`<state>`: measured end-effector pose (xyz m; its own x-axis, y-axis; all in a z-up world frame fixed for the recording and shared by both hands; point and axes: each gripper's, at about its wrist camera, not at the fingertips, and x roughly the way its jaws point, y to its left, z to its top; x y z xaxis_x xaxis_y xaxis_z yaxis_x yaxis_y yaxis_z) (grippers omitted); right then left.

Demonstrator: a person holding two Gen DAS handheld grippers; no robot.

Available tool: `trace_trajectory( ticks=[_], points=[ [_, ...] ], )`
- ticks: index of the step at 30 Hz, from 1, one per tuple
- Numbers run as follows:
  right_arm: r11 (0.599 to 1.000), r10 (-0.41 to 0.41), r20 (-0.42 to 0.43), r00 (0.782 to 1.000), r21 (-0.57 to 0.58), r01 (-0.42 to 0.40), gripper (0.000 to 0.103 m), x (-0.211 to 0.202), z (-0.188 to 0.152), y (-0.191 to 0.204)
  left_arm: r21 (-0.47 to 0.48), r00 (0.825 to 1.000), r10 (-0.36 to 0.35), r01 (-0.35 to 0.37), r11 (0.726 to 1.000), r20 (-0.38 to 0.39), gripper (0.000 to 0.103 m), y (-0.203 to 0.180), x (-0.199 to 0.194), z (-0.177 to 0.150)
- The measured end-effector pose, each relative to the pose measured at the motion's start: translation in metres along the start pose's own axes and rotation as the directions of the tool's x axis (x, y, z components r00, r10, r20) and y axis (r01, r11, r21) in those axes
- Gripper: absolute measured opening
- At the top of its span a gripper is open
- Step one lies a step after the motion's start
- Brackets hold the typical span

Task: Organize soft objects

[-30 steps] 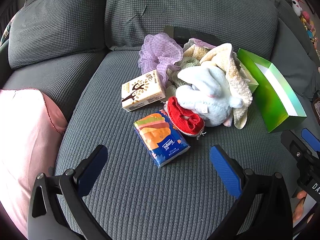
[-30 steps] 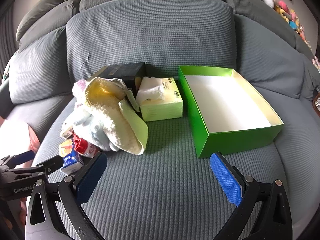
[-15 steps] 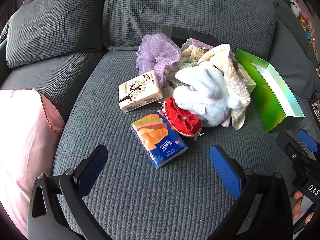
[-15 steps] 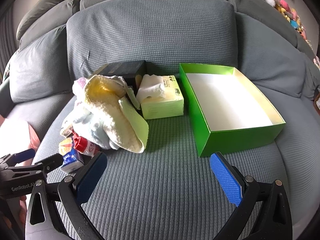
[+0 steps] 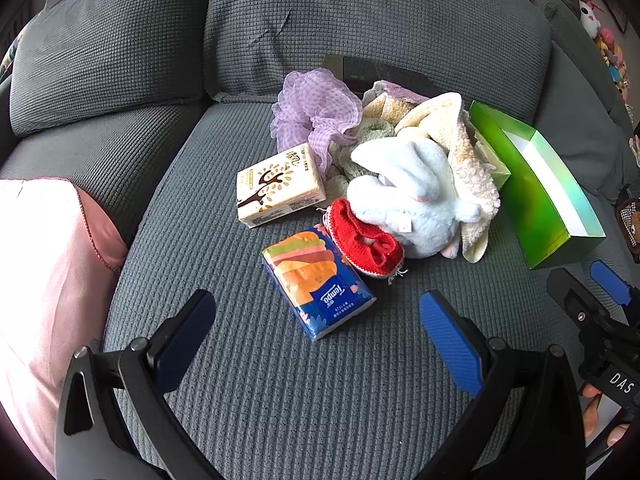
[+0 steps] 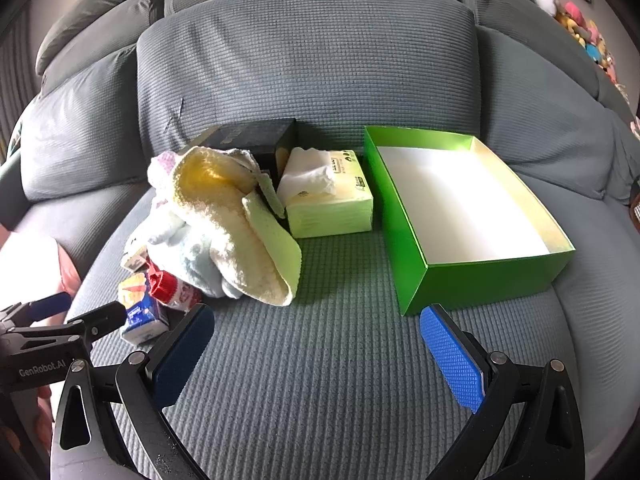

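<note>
A pile of soft things lies on the grey sofa seat: a blue tissue pack, a cream tissue pack, a red knitted piece, a pale blue plush rabbit, a cream towel and a purple mesh puff. An empty green box stands to the right of the pile. My left gripper is open and empty, just short of the blue tissue pack. My right gripper is open and empty, in front of the green box and the towel.
A green tissue box and a black box sit behind the pile against the backrest. A pink cushion lies at the left. Plush toys sit far right on the sofa back.
My left gripper has drifted slightly, so the pile sits a little further left and lower in its view. The right gripper has barely moved. Both stay open.
</note>
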<state>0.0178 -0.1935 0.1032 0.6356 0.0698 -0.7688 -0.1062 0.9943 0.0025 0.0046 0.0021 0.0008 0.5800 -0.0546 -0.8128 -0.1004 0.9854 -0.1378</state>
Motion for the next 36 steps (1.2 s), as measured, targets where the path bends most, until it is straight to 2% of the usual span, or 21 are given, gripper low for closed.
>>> trace_trajectory(
  ticks=[9, 17, 21, 24, 27, 28, 29, 31, 36],
  points=[
    [0.999, 0.041, -0.007, 0.999, -0.019, -0.041, 0.103, 0.004, -0.006, 0.003, -0.028, 0.999, -0.048, 0.047, 0.998, -0.006, 0.102, 0.010, 0.004, -0.001],
    [0.986, 0.157, -0.041, 0.987, -0.052, -0.159, 0.103, 0.013, -0.017, 0.016, -0.070, 0.996, -0.081, 0.079, 0.994, -0.022, 0.101, 0.024, 0.012, -0.002],
    [0.958, 0.272, -0.063, 0.960, -0.076, -0.276, 0.103, 0.020, -0.024, 0.029, -0.076, 0.995, -0.093, 0.090, 0.993, -0.032, 0.100, 0.033, 0.021, -0.005],
    [0.931, 0.338, -0.082, 0.937, -0.117, -0.346, 0.102, 0.028, -0.031, 0.045, -0.076, 0.995, -0.089, 0.086, 0.993, -0.044, 0.094, 0.037, 0.029, -0.006],
    [0.904, 0.388, -0.127, 0.913, -0.141, -0.403, 0.090, 0.040, -0.037, 0.061, -0.085, 0.991, -0.123, 0.118, 0.989, -0.051, 0.090, 0.041, 0.035, -0.006],
    [0.891, 0.412, -0.145, 0.900, -0.141, -0.431, 0.088, 0.045, -0.039, 0.067, -0.082, 0.991, -0.128, 0.123, 0.989, -0.051, 0.087, 0.042, 0.037, -0.006],
    [0.879, 0.434, -0.160, 0.887, -0.140, -0.455, 0.087, 0.051, -0.040, 0.072, -0.074, 0.990, -0.126, 0.122, 0.990, -0.056, 0.080, 0.041, 0.039, -0.006],
    [0.865, 0.456, -0.172, 0.873, -0.145, -0.480, 0.083, 0.059, -0.041, 0.082, -0.069, 0.987, -0.144, 0.139, 0.988, -0.068, 0.074, 0.042, 0.042, -0.004],
    [0.838, 0.488, -0.188, 0.852, -0.173, -0.518, 0.078, 0.075, -0.039, 0.101, -0.064, 0.983, -0.170, 0.165, 0.984, -0.068, 0.074, 0.044, 0.046, 0.002]
  ],
)
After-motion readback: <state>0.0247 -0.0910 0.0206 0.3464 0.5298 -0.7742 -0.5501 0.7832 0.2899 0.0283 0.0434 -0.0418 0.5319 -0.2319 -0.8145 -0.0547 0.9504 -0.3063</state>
